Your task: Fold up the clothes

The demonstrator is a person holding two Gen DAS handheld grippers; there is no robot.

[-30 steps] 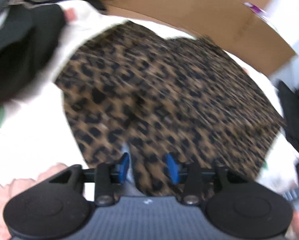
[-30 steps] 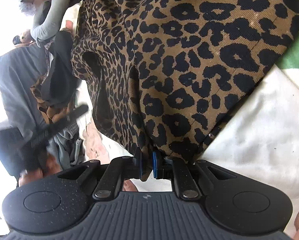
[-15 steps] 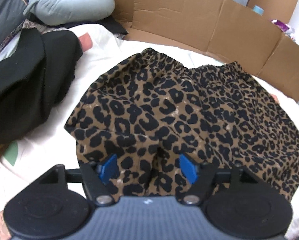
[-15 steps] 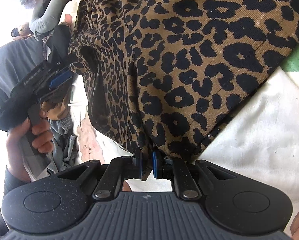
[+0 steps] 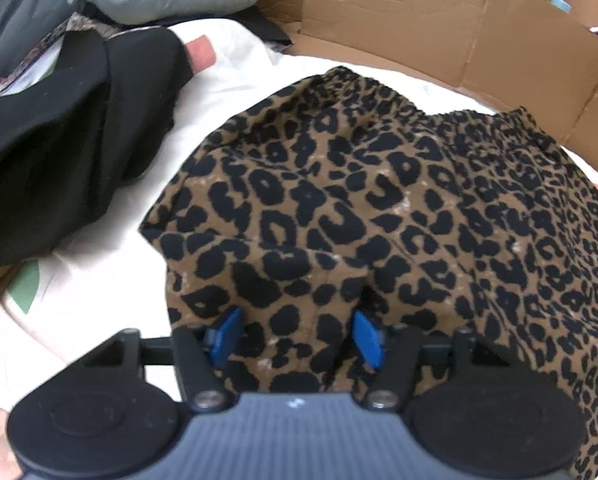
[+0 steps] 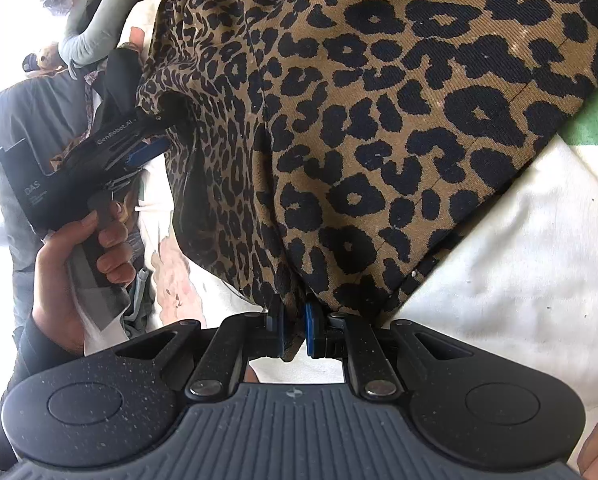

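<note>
Both cameras sit just behind their own tools and look steeply down along the fingers, so each tool fills the bottom of its frame. The left wrist view faces the leopard-print garment [image 5: 379, 208] from close above, with cardboard [image 5: 479, 32] along the upper edge. The right wrist view is nearer still, the same garment filling its upper frame. It also catches the left tool [image 6: 147, 152] at mid-left, held in a hand [image 6: 71, 264].
</note>
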